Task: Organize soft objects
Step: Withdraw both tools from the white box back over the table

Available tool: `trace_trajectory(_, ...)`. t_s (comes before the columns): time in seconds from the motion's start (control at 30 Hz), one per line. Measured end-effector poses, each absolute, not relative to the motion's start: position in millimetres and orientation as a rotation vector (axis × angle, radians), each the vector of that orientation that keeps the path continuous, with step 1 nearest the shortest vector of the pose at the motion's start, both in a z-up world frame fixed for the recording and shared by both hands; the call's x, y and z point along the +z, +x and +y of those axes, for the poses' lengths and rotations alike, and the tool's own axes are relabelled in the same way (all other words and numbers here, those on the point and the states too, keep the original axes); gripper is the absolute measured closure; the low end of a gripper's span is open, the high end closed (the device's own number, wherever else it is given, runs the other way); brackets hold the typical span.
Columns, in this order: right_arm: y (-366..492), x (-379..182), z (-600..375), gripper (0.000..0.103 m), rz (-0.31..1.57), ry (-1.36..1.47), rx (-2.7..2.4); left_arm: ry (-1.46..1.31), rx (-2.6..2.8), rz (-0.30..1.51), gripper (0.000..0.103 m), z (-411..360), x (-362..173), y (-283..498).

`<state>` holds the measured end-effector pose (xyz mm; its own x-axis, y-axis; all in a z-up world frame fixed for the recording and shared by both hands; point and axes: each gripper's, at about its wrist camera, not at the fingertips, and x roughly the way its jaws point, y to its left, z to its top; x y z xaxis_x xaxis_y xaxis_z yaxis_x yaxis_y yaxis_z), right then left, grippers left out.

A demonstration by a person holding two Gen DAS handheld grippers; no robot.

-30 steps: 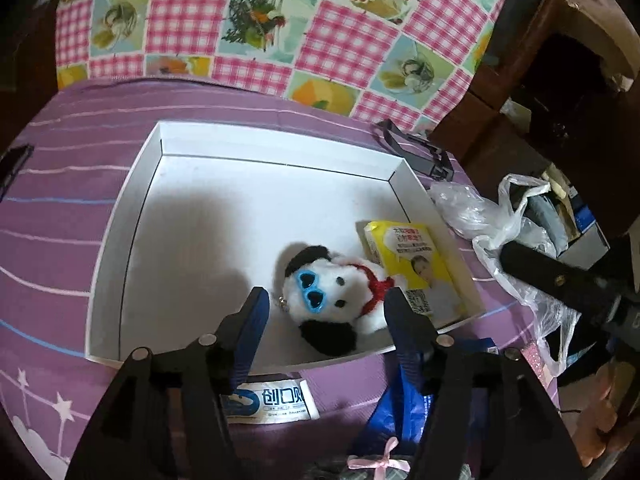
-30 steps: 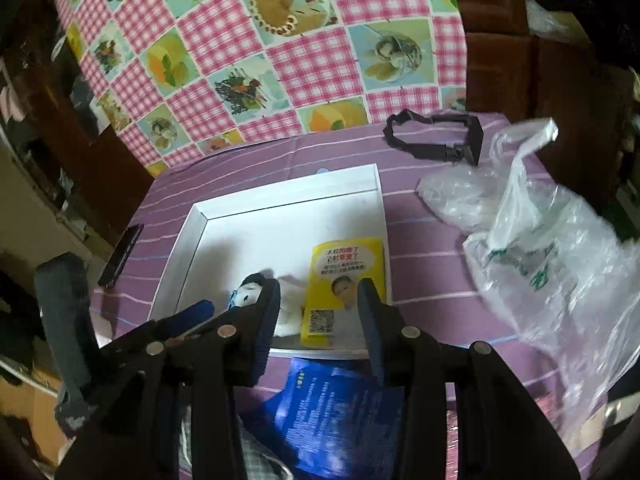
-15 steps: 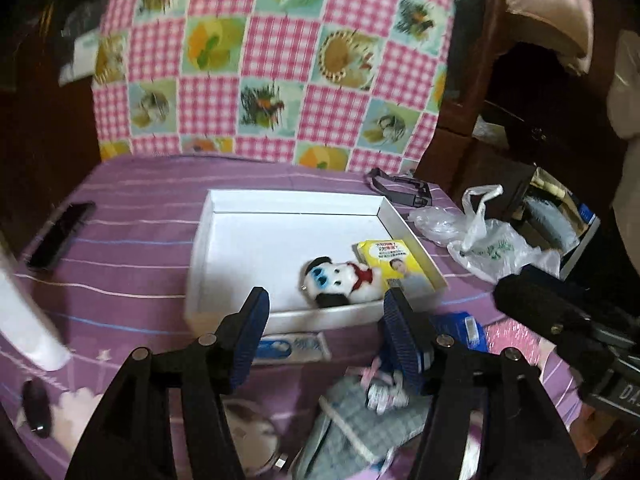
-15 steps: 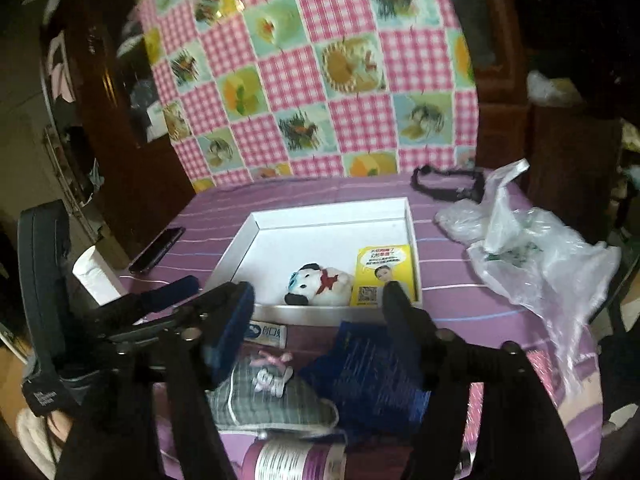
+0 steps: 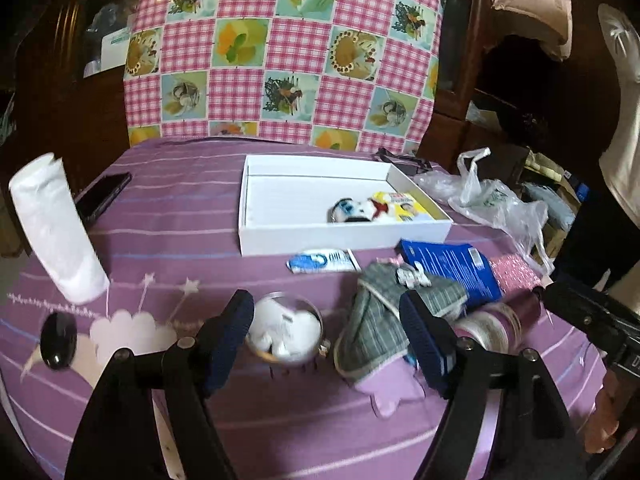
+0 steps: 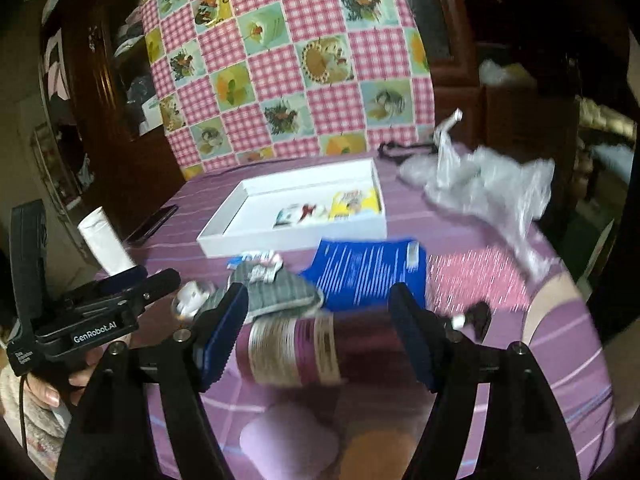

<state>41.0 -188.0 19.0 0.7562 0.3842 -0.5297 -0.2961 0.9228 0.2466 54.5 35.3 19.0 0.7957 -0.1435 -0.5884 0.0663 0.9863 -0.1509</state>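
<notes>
Both grippers wide, nothing held.
Left gripper (image 5: 326, 330) jaws opening, empty; grey pouch (image 5: 384, 320) just beyond, w/ white box (image 5: 320, 236) farther back. Right gripper (image 6: 316, 334) wide over maroon can (image 6: 296, 350).

A purple cloth with pale stripes, stars and a white cloud is covering the worktop (image 5: 168, 216). Behind it a cloth (image 5: 280, 52) is showing pink gingham squares alternating with pale green and blue fruit pictures. The box (image 5: 344, 236) is showing white, holding a white and black plush toy (image 5: 354, 210) with blue eyes and a red scarf, and a yellow packet (image 5: 404, 204). A grey striped pouch (image 5: 384, 312) is lying by a blue packet (image 5: 448, 264) printed in white. The left tongs (image 5: 326, 336) are wearing dark blue pads on black fingers.
</notes>
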Motion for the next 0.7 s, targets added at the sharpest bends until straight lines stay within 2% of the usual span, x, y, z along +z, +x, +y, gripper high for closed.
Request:
trace_trajectory(0.37, 34.6, 12.8, -198.6, 0.03, 0.66, 0.223, 0.385, -0.127, -0.169, 0.623, 0.027, 24.4, 14.7, 35.7)
trace_trajectory(0.7, 26.3, 2.5, -209.4, 0.03, 0.734, 0.208, 0.373, -0.123, -0.22, 0.728, 0.027, 12.3, 2.8, 40.2)
